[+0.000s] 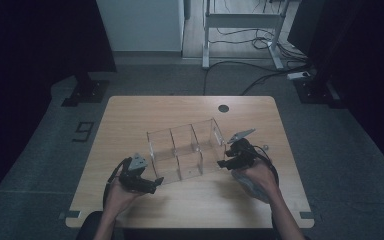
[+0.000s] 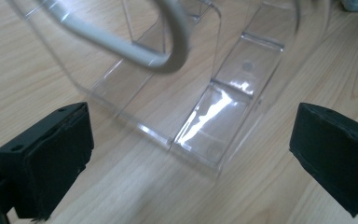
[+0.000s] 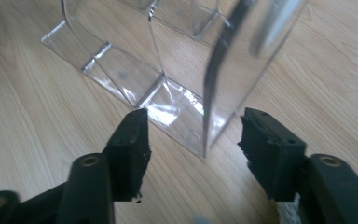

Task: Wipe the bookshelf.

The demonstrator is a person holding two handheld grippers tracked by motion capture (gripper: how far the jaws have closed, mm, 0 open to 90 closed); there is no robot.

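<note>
Clear acrylic organizer [image 1: 186,150] sits mid-table, nearer the front edge; left gripper [image 1: 152,184] and right gripper [image 1: 223,162] flank it, jaws apart and empty; likely light, rigid, slick, scratch-prone, so best pinched on an end wall.

Clear plastic organizer [image 1: 186,148]: transparent box split by thin dividers into six compartments, two rows of three. All compartments empty. Stands upright on table, near its middle, turned at slight angle to table edges, right end farther than left. Walls rounded at top corners; glossy base [image 2: 214,116] catches light. Corner edge [image 3: 205,135] faces viewer in right gripper view.
</note>
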